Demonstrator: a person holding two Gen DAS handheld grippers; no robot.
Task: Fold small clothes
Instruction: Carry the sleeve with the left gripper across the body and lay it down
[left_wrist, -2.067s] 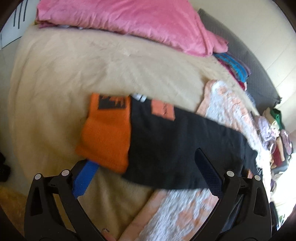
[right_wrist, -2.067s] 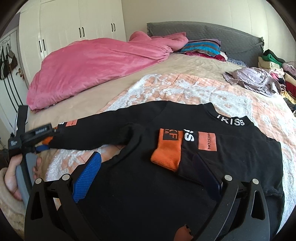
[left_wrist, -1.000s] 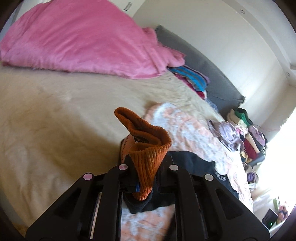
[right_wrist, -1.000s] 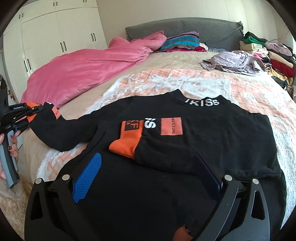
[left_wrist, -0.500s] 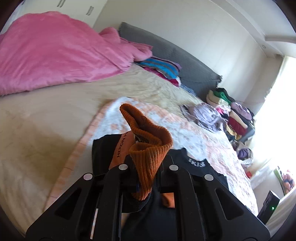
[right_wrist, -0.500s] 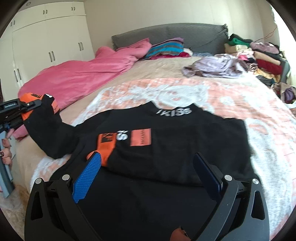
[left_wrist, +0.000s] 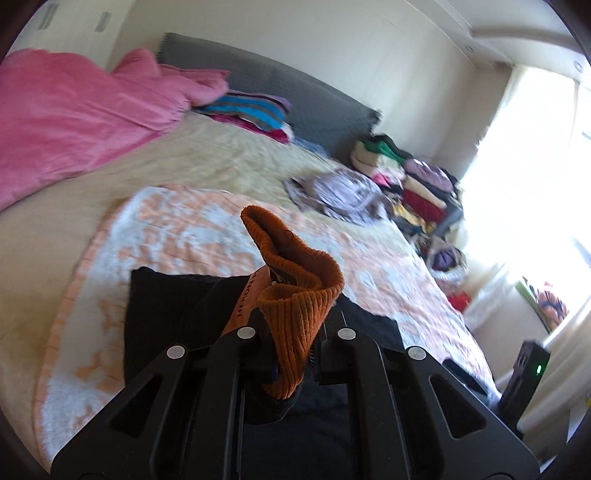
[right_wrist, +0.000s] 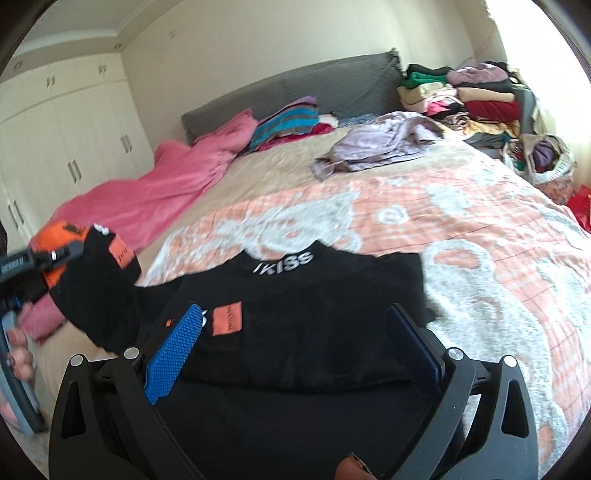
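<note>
The black top (right_wrist: 306, 321) lies on the bed (right_wrist: 480, 229), one sleeve already folded across its chest. The left tongs (left_wrist: 291, 354) pinch the other orange cuff (left_wrist: 299, 295), lifted beside the body; the right tongs (right_wrist: 295, 347) hover spread. Body folds remain. The hem is cut off below.

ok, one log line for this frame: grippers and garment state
left gripper: shut on orange cuff, sleeve lifted | right gripper: open, empty, over black sweater | other sleeve: folded across chest | bed
</note>
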